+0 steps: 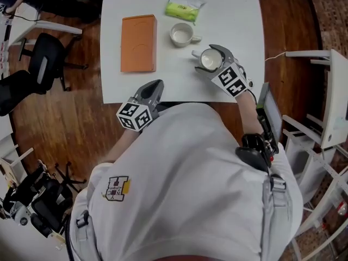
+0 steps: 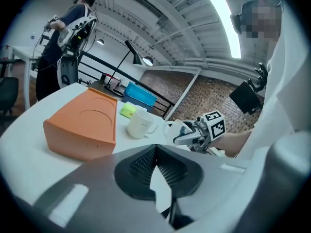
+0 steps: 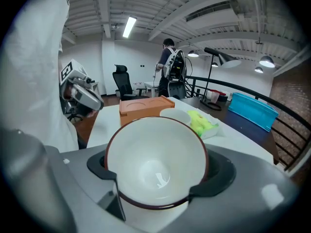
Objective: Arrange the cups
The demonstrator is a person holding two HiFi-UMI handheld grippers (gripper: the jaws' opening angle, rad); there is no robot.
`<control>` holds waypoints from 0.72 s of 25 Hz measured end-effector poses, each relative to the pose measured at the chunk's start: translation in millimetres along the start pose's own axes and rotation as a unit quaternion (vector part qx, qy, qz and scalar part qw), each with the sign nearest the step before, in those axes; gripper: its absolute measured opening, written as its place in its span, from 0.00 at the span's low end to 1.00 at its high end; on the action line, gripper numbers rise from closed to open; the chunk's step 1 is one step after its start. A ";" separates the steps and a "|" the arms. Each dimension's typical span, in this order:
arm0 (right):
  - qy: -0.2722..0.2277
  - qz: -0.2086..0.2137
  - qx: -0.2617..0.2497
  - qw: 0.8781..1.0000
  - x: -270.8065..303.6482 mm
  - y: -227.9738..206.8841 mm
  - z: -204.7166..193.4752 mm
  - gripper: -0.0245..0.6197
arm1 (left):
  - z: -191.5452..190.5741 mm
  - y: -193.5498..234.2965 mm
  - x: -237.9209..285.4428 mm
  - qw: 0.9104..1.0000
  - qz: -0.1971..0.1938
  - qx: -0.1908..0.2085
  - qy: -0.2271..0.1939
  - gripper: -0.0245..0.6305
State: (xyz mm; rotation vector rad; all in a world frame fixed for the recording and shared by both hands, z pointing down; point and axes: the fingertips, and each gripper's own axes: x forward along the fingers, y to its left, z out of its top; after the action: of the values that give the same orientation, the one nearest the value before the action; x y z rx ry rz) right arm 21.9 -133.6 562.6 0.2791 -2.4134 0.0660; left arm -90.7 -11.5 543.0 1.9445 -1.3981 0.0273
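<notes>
White cup (image 3: 155, 164) sits clamped in your right gripper (image 1: 209, 59), over the table (image 1: 239, 26) near the second cup (image 1: 181, 34); left gripper (image 1: 154, 87) is closed, empty; its smooth wall could slip if you tilt.

Orange box (image 1: 138, 42) and white cup (image 1: 181, 34) obstruct the table (image 1: 239, 20) centre.

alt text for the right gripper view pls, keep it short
The right gripper grips a red-rimmed white cup, its open mouth facing the camera. Behind it on the white table sit an orange box, a second white cup and a green packet; the left gripper shows at the left.
</notes>
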 end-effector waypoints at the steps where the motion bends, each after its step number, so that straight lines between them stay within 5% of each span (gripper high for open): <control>1: -0.004 0.001 0.000 1.000 -0.5 5.5 11.3 0.68 | 2.3 3.8 -2.7 1.000 -0.002 -0.002 -0.005 0.04; 10: -0.029 -0.003 -0.030 0.999 24.5 17.7 114.3 0.68 | 30.1 48.9 -32.7 0.998 -0.004 -0.028 -0.063 0.04; 18: -0.011 0.034 -0.073 0.997 86.8 15.4 186.0 0.68 | 45.4 87.8 -71.4 0.992 0.027 -0.056 -0.108 0.04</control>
State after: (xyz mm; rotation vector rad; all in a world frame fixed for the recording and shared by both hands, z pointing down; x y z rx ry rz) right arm -164.7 -157.1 479.2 0.1317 -2.4346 -0.0844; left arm -210.1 8.5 527.6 1.8597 -1.5575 -0.2369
